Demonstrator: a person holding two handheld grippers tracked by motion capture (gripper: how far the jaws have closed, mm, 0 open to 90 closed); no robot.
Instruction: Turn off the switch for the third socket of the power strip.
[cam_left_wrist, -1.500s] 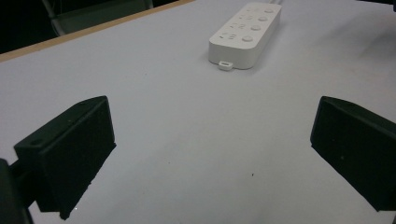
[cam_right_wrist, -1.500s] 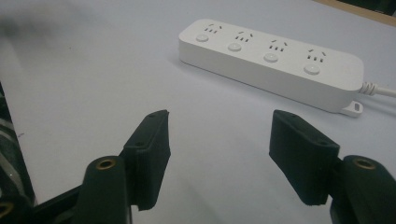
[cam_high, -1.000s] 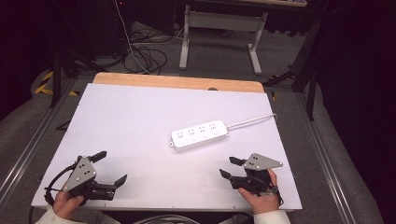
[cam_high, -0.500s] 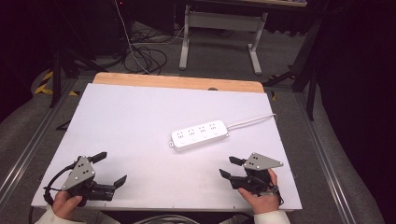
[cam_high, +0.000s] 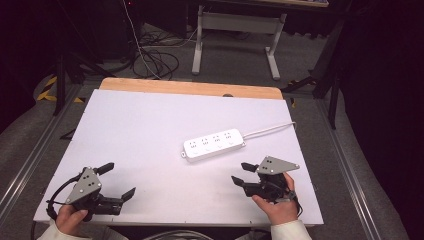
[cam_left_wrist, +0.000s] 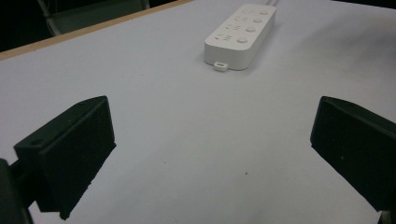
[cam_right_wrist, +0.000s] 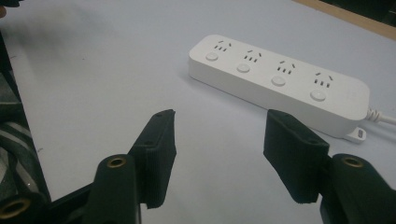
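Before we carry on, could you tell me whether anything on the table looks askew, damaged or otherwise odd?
Nothing stands out. The white power strip lies flat on the table, at a slant to its edges, its cable trailing off the right side. It looks intact, with nothing plugged in.

Both hands rest low at the person's edge. The left gripper (cam_high: 116, 181) holds its jaws spread wide, nothing between them. The right gripper (cam_high: 242, 173) has just been closing slightly, jaws parted and empty.
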